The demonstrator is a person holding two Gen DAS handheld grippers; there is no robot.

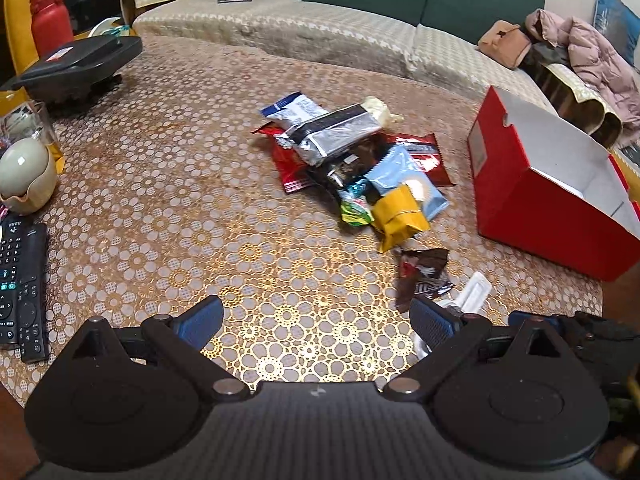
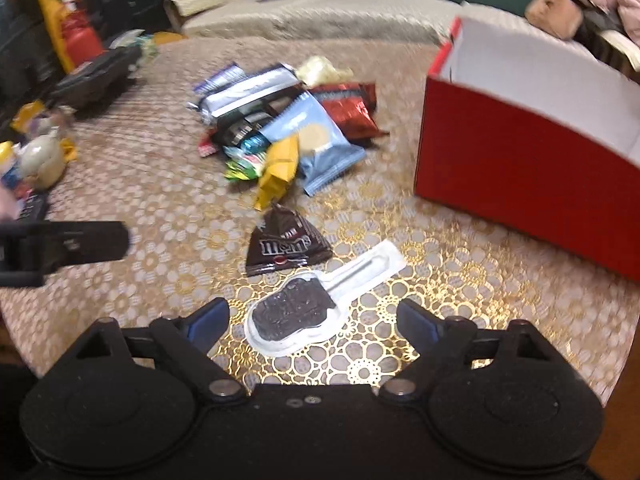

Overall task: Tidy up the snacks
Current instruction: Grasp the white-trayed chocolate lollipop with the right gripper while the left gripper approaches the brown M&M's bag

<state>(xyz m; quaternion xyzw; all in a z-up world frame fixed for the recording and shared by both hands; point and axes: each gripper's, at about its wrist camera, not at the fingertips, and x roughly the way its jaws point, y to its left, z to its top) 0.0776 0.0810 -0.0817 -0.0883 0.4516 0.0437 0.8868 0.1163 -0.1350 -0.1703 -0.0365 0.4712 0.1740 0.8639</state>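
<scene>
- Nearest my right gripper [image 2: 312,322] lies a white ice-cream-bar packet [image 2: 308,308], dark bar showing through, flat on the tablecloth [image 2: 160,216]; its broad end sits between my spread fingers, neither pad touching it.
- Just beyond it I see a brown M&M's bag [image 2: 286,246], flat on the cloth and just beside the packet's stick end.
- Further off sits the snack pile [image 2: 288,132]: a yellow pouch [image 2: 280,168], a light blue packet [image 2: 320,144], a red wrapper [image 2: 350,110] and silver-black ones, heaped and overlapping.
- To the right of the pile I see an open red box [image 2: 520,176] with a white inside, standing apart from the snacks; I can see nothing in the part of its interior that shows.
- My left gripper [image 1: 316,322] hangs over bare cloth with its jaws released, nothing between them; it also shows at the left edge of the right wrist view.
- From the left wrist view I make out remote controls [image 1: 20,284] at the table's left edge and a black lidded appliance [image 1: 80,66] at the far left.
</scene>
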